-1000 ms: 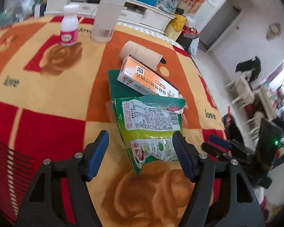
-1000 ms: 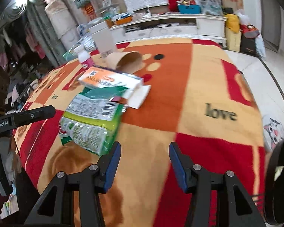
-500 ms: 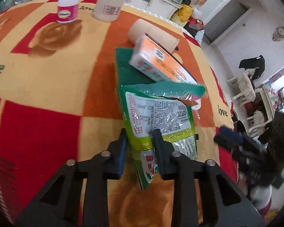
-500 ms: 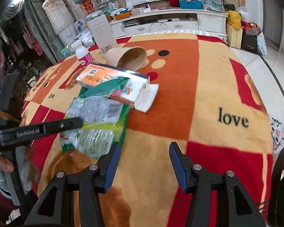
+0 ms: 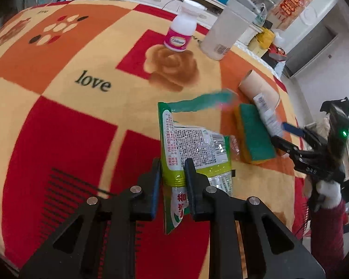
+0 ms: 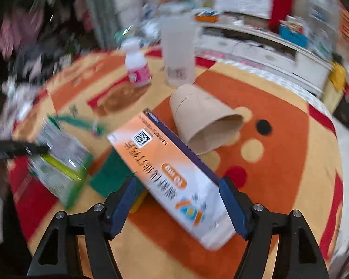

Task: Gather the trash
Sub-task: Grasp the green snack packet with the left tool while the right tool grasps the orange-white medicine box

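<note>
Item 1: green snack wrapper (image 5: 193,148), pinched at its lower edge by our left hand-held gripper (image 5: 172,186), lifting off the blanketed counter (image 5: 58,107).
Item 2: orange carton (image 6: 174,176), resting on a green sponge (image 6: 109,179); right hand-held gripper (image 6: 178,202) wide open around it.
Next, we judge: close on the carton, carry both away.

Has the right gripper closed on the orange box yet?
No, the right gripper is wide open, its fingers straddling the near end of the orange box with gaps on both sides.

Open blanket (image 5: 58,121) left (bottles (image 5: 181,34) beyond)
</note>
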A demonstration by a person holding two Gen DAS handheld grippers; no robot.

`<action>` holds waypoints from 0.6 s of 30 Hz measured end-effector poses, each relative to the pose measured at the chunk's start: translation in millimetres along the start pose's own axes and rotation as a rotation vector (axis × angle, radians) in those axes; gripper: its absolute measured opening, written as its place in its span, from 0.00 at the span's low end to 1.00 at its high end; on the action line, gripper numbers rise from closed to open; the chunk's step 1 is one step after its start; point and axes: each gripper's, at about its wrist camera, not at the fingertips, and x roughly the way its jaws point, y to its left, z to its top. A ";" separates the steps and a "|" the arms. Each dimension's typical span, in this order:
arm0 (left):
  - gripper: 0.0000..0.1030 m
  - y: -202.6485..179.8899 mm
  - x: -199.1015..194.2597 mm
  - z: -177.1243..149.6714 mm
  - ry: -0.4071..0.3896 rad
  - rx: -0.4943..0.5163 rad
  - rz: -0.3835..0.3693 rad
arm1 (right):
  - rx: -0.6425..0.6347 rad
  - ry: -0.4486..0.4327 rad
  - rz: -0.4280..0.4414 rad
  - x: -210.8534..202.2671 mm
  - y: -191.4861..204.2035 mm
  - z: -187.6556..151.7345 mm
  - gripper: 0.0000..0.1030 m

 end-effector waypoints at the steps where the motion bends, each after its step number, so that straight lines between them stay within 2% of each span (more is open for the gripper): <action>1: 0.17 2.1 1.5 -2.2 0.006 0.003 0.000 | -0.020 0.006 -0.010 5.1 -1.3 2.5 0.76; 4: 0.17 1.6 8.7 -3.1 0.020 0.014 -0.011 | 0.021 0.026 0.017 11.1 -12.0 6.2 0.76; 7: 0.17 -2.8 14.9 -2.5 0.013 0.013 -0.016 | 0.078 0.022 0.085 0.3 -11.8 -0.7 0.55; 10: 0.19 -5.9 21.9 0.0 0.014 0.011 -0.025 | 0.100 0.051 0.201 -10.3 5.0 -16.6 0.55; 12: 0.29 -7.7 25.4 0.3 0.023 0.011 -0.034 | 0.076 0.051 0.193 -16.5 17.9 -27.6 0.55; 14: 0.38 -7.8 26.8 -0.7 0.025 0.008 -0.043 | 0.085 0.038 0.173 -20.1 21.2 -31.6 0.56; 16: 0.39 -7.1 27.6 -0.6 0.021 0.001 -0.048 | 0.112 0.012 0.194 -23.7 20.5 -32.5 0.67; 17: 0.40 -6.5 28.6 -0.1 0.021 -0.005 -0.051 | 0.119 -0.002 0.185 -24.4 20.4 -32.1 0.77; 18: 0.41 -6.6 30.0 1.2 0.021 -0.012 -0.053 | 0.125 -0.014 0.166 -23.1 20.7 -29.3 0.77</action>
